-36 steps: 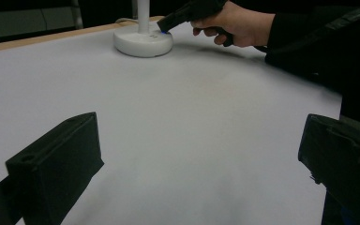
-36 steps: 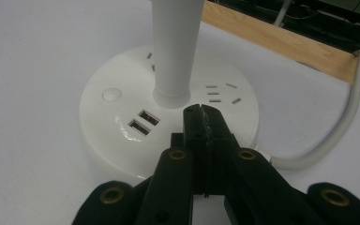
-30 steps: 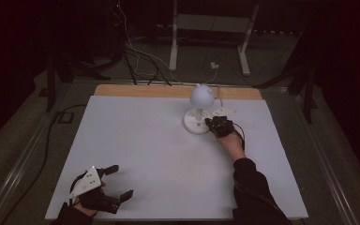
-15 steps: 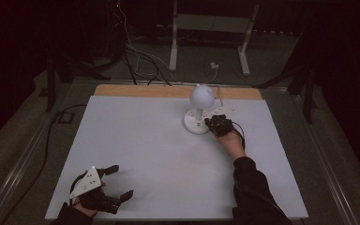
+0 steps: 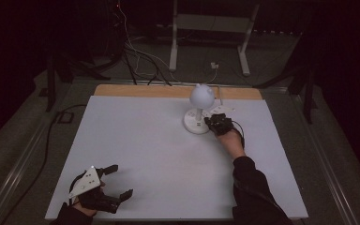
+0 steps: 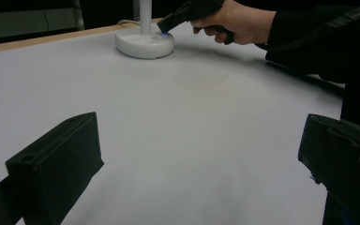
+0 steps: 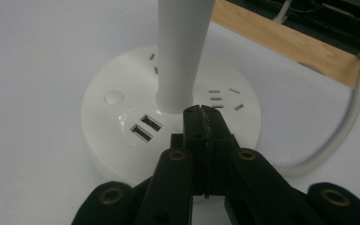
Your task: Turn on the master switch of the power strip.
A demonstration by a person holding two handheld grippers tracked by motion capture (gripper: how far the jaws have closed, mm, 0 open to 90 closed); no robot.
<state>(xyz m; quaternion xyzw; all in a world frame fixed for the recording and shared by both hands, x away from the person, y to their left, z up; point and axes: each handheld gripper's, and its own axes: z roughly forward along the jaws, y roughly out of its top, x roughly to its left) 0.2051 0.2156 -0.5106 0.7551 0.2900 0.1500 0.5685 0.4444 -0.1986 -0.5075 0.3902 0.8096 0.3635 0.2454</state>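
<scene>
White desk lamp [image 5: 198,112] standing upright toward the far right of the white table [image 5: 136,140], close to the bare wooden strip [image 5: 136,90] along the far edge. Round base with 2 USB ports [image 7: 146,127], a small round button [image 7: 113,98] and some socket slots around the stem (globe head on top, seen from the high view). White cord [image 7: 342,136] running off the base toward that wooden edge.

Right gripper [image 7: 200,115] down over the lamp base, jaws pressed together with nothing between them, tips right at the foot of the stem. Can't tell for sure if actually touching the base or just above it. Small blue glow at the tip in the left gripper view.

Left gripper [image 5: 117,180] at the near left corner of the table, well apart from the lamp, jaws spread wide, nothing in them, just bare table between.
</scene>
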